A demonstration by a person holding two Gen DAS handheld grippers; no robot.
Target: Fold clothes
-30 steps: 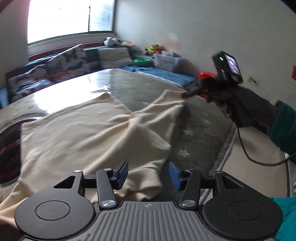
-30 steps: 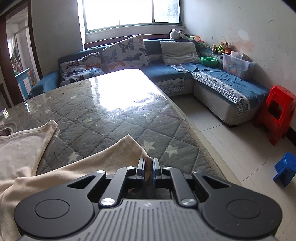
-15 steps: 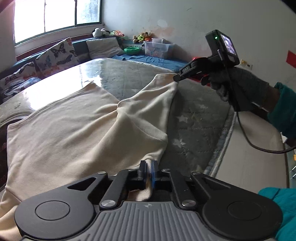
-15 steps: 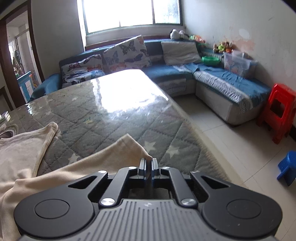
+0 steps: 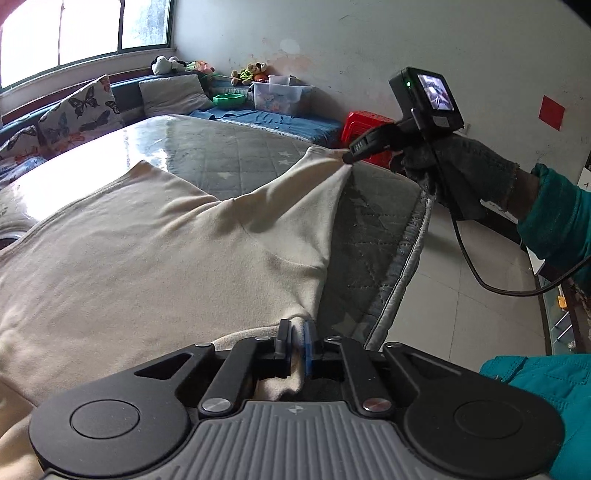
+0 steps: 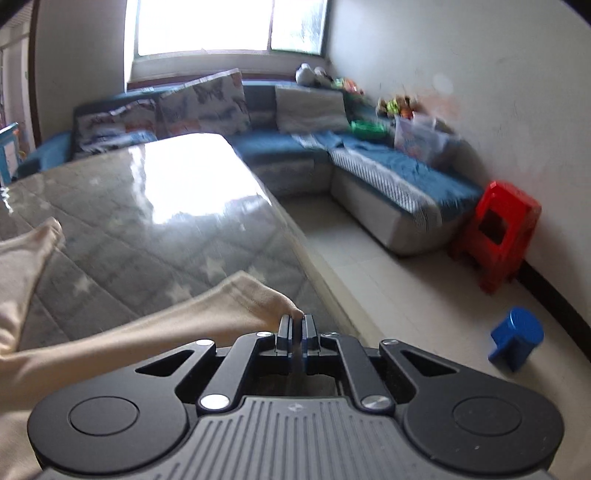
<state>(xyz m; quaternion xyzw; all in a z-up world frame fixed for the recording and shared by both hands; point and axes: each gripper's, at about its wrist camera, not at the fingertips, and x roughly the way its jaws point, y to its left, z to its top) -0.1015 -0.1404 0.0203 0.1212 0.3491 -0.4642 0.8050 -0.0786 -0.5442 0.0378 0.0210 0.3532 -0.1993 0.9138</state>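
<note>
A cream garment [image 5: 147, 251] is spread over a grey quilted surface [image 5: 369, 229] printed with pale stars. In the left wrist view the left gripper [image 5: 295, 341] is seen at the near edge of the surface, its jaws closed on a pinch of cream cloth that is gathered between the blue pads and hangs down behind them. From that pinch a taut fold is drawn up and to the far right, where a second corner of the garment is held by the right gripper [image 5: 347, 158]. That gripper is carried in a dark-gloved hand [image 5: 458, 177] with a teal sleeve [image 5: 554, 218], and a black cable [image 5: 476, 266] trails below it. The held edge is lifted off the surface, while the rest of the garment lies flat to the left.

In the right wrist view the right gripper [image 6: 296, 334] is shown with its jaws shut on the cuffed end of a cream sleeve [image 6: 236, 299], which runs back to the near left. This view is slightly blurred.

Beyond the surface a blue sofa [image 6: 388, 173] with butterfly cushions [image 6: 207, 107] is placed under a bright window [image 6: 229, 26]. A red stool [image 6: 506, 221] and a blue stool [image 6: 517, 338] are set on the tiled floor [image 6: 399, 295] at the right.
</note>
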